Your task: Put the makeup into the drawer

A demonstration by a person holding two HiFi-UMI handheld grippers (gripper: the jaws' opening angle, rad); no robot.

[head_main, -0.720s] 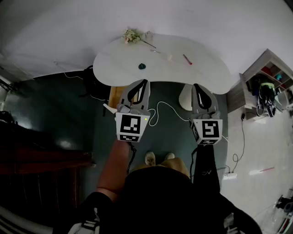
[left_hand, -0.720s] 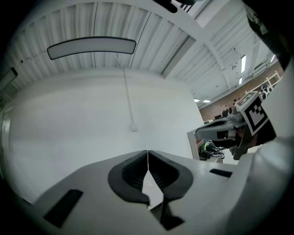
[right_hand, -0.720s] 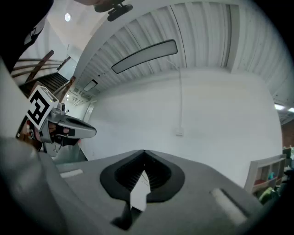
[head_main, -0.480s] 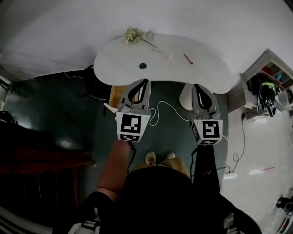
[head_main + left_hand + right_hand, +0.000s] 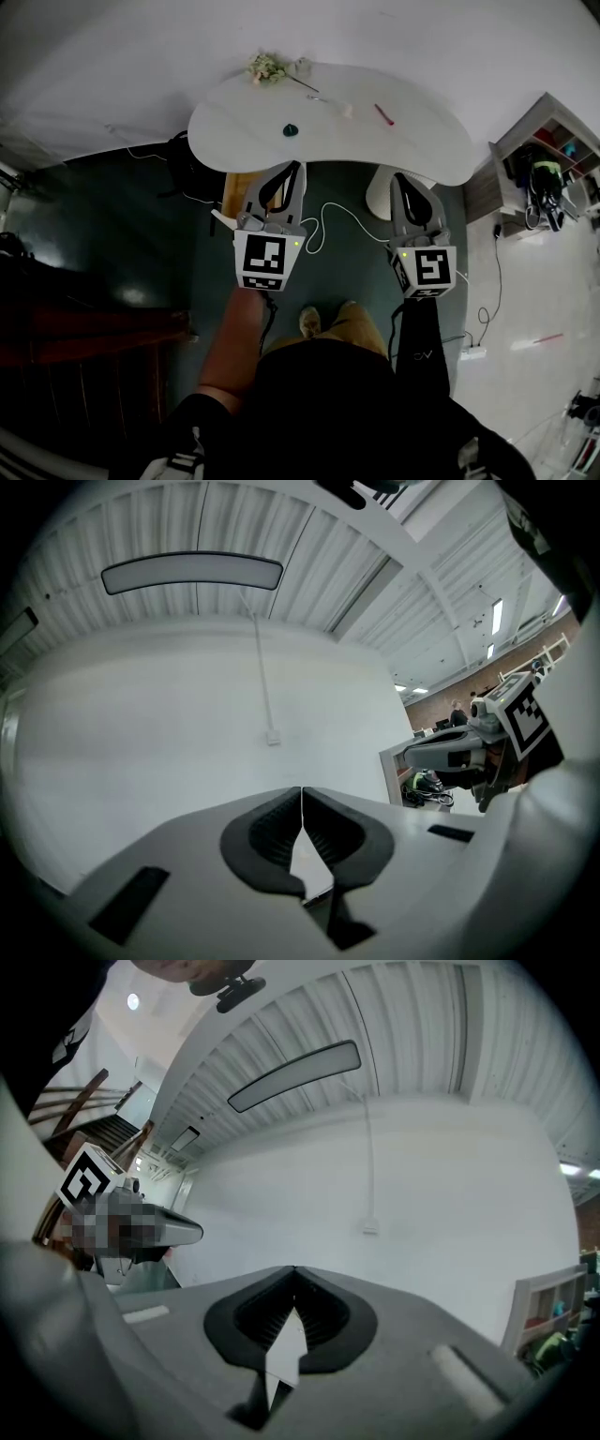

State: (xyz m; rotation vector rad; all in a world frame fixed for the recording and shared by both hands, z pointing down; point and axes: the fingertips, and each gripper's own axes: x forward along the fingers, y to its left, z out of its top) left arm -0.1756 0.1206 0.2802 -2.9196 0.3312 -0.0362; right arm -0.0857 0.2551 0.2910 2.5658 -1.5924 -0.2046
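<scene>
In the head view a white curved table [image 5: 412, 145] stands ahead of me. On it lie a red-pink stick [image 5: 383, 115], a small dark teal round item [image 5: 291, 130] and a small white piece [image 5: 348, 111]. My left gripper [image 5: 294, 171] is held level in the air in front of the table's near edge, over the dark floor. It is shut and empty; in the left gripper view its tips [image 5: 301, 789] meet. My right gripper [image 5: 404, 180] hangs beside it, also short of the table, with its jaws [image 5: 294, 1269] shut on nothing.
A bunch of flowers [image 5: 267, 67] lies at the table's far edge. A wooden unit [image 5: 234, 192] and a white stool [image 5: 378, 202] stand under the table, with a white cable [image 5: 323, 230] on the floor. An open shelf [image 5: 544, 155] is at the right. A white wall [image 5: 187, 724] faces both grippers.
The person's leg has swung forward below the grippers and the view has shifted slightly. Both grippers stay shut and keep their places side by side.
</scene>
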